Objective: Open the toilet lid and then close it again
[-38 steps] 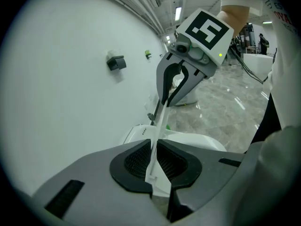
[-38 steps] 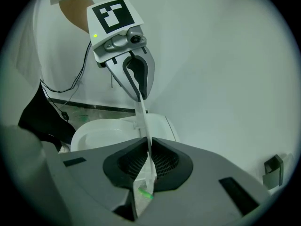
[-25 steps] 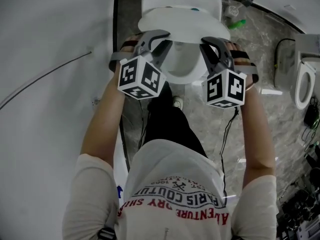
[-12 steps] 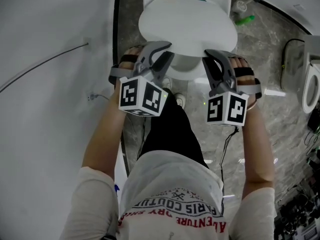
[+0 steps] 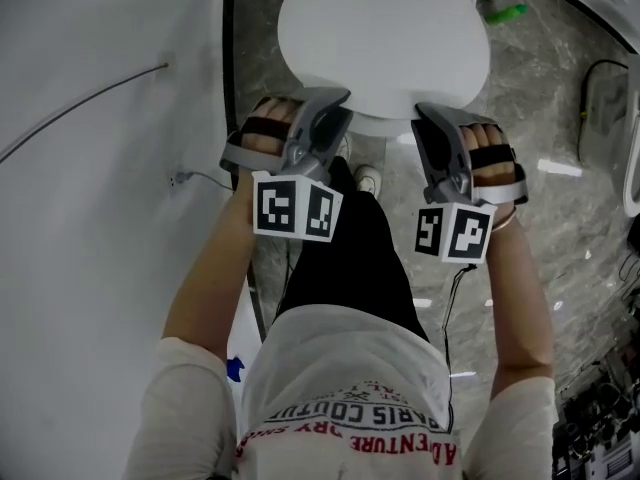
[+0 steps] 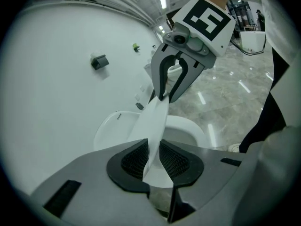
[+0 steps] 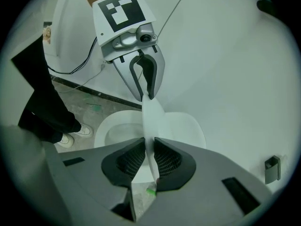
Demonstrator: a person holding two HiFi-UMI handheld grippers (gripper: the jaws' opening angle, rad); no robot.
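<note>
so the toilet lid (image 5: 385,38) is plain glossy white, a rounded oval with a thin rim, no marks on it that I can see. From overhead it looks nearly flat and covers pretty much the whole toilet. Side on though it's not fully down, the front edge sits a bit above the seat (image 7: 113,121) and you can see into the bowl (image 7: 117,135) underneath

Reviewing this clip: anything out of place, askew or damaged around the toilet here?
Nothing looks spilled or damaged. One stray thing: a small green object lies on the marble floor right of the toilet lid in the head view; too small to identify. The lid looks centred, not askew.
</note>
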